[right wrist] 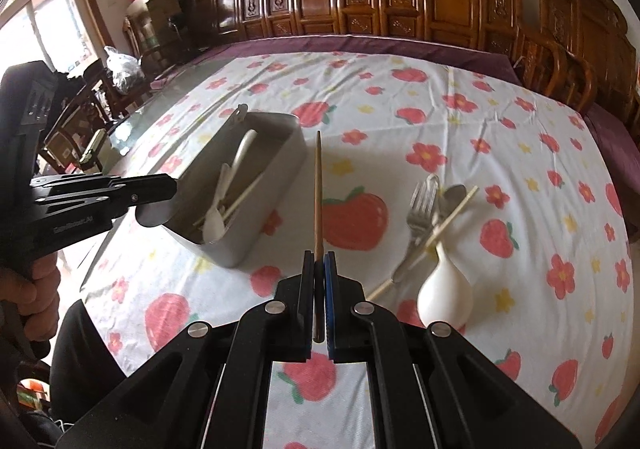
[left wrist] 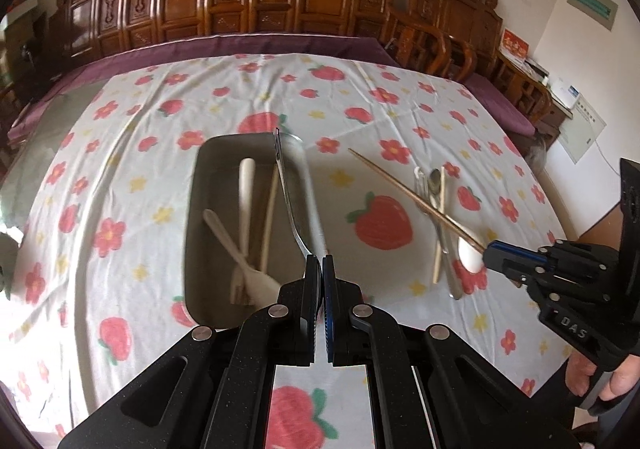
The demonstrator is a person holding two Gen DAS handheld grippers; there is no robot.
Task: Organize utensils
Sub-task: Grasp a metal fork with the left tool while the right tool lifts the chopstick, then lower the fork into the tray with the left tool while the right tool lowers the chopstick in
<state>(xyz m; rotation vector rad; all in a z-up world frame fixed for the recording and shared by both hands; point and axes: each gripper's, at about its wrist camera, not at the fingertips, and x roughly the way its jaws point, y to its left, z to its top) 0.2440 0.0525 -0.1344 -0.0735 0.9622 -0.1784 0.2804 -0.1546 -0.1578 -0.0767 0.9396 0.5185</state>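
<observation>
In the left wrist view, the left gripper (left wrist: 322, 263) is clamping the bowl end of a metal spoon (left wrist: 289, 189), whose handle is pointing straight away over the grey tray (left wrist: 192, 217); a white spoon (left wrist: 246, 205), a pale chopstick (left wrist: 269, 217) and a white fork (left wrist: 228, 245) are lying lengthwise inside. The right gripper (left wrist: 490, 249) is pinching a brown chopstick (left wrist: 416, 198) slanting up-left. In the right wrist view, the right gripper (right wrist: 319, 259) is showing that chopstick (right wrist: 318, 193) running straight ahead, clear of the tablecloth (right wrist: 520, 153), while a metal fork (right wrist: 418, 217) and white ladle (right wrist: 444, 289) are lying to the right. Here the left gripper's (right wrist: 160, 189) fingertips are being hidden behind the spoon's bowl.
</observation>
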